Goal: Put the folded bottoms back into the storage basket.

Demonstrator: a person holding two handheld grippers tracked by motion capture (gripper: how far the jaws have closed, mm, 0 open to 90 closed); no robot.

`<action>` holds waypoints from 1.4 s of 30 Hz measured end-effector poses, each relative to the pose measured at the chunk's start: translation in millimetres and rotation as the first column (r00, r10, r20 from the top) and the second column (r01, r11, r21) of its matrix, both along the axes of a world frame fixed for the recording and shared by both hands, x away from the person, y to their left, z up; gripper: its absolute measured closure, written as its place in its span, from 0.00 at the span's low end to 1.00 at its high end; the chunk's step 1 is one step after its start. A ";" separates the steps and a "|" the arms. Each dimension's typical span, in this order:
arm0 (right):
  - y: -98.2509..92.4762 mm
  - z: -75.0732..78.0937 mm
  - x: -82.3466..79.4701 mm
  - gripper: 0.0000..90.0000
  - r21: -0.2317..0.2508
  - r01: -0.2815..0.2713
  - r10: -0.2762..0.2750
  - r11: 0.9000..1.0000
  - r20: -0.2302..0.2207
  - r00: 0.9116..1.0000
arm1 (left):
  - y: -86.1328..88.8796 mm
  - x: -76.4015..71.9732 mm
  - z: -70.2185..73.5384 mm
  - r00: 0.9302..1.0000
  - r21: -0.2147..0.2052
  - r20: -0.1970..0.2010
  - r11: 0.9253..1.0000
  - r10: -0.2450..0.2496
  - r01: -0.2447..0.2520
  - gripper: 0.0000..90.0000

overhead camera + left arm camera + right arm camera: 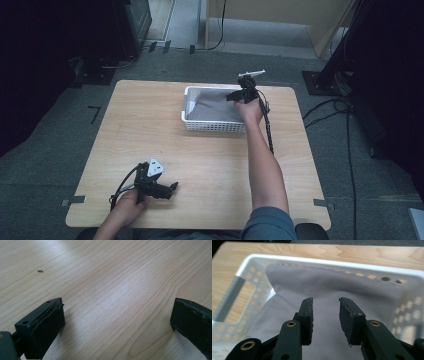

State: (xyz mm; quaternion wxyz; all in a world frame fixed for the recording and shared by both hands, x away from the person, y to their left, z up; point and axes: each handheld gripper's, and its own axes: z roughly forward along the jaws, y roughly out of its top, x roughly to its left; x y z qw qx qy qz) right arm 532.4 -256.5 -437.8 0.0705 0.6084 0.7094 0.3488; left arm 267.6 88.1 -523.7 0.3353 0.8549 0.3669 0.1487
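Note:
A white perforated basket [189,98] [242,267] stands on the far middle of the wooden table [145,135]. A grey cloth [212,107] [329,287] lies inside it, bunched up against the walls. My right gripper [235,96] [325,303] hovers over the basket's right end, open with a narrow gap, nothing between its jaws, just above the cloth. My left gripper [172,187] [117,315] rests low over the bare table near the front left corner, wide open and empty.
A cable [269,127] trails from the right gripper along the forearm. A small dark speck [40,271] lies on the wood ahead of the left gripper. Dark equipment and cables [345,107] stand on the carpet around the table.

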 end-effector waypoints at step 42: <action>16.7 -13.8 16.3 0.45 0.036 -0.095 0.093 0.995 0.055 0.994 | -0.1 -0.3 0.2 1.000 0.003 0.000 1.000 0.004 -0.004 0.00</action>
